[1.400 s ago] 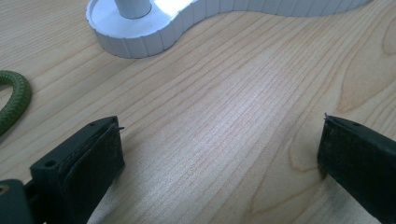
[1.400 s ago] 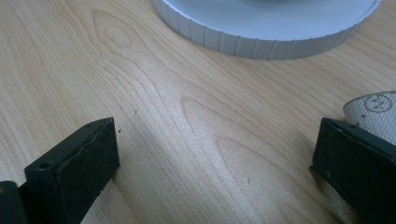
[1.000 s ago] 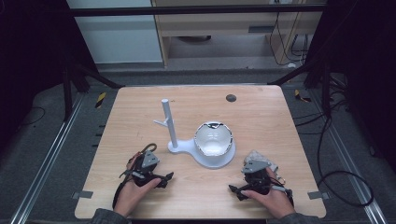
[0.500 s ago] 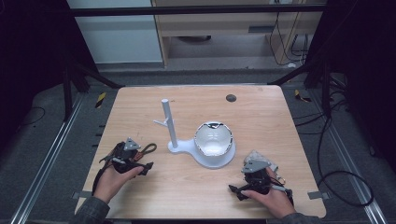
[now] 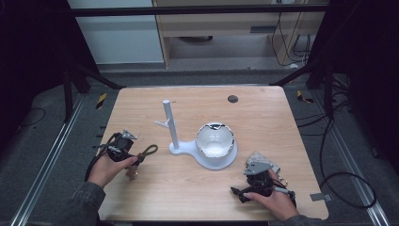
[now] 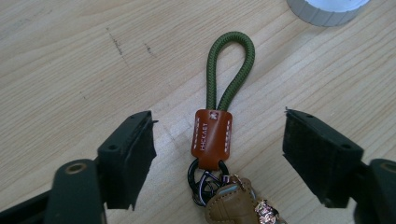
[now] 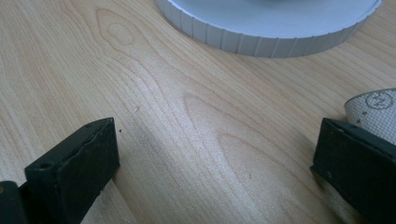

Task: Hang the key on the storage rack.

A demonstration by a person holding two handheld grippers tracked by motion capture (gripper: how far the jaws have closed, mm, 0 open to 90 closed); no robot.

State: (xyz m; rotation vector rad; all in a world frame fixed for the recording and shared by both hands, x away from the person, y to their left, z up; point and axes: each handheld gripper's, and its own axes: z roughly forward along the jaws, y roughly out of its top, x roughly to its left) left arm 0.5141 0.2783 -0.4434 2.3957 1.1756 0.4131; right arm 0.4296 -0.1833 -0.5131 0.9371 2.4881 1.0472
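Light wooden table [image 5: 263, 122], rounded corners, one small dark round spot [image 5: 232, 99] near its far edge; grey carpeted floor [image 5: 42, 141] with metal rails [image 5: 47, 165] alongside and black cables [image 5: 339, 155] trailing at right. Behind: pale cabinet panel [image 5: 117, 37], wooden shelving unit [image 5: 221, 23], black frame bars [image 5: 188, 9]; surroundings dim.

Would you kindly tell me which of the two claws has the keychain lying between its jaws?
The left claw: the keychain, with its green cord loop and brown leather tab, lies between its jaws, untouched. The right claw frames bare table.
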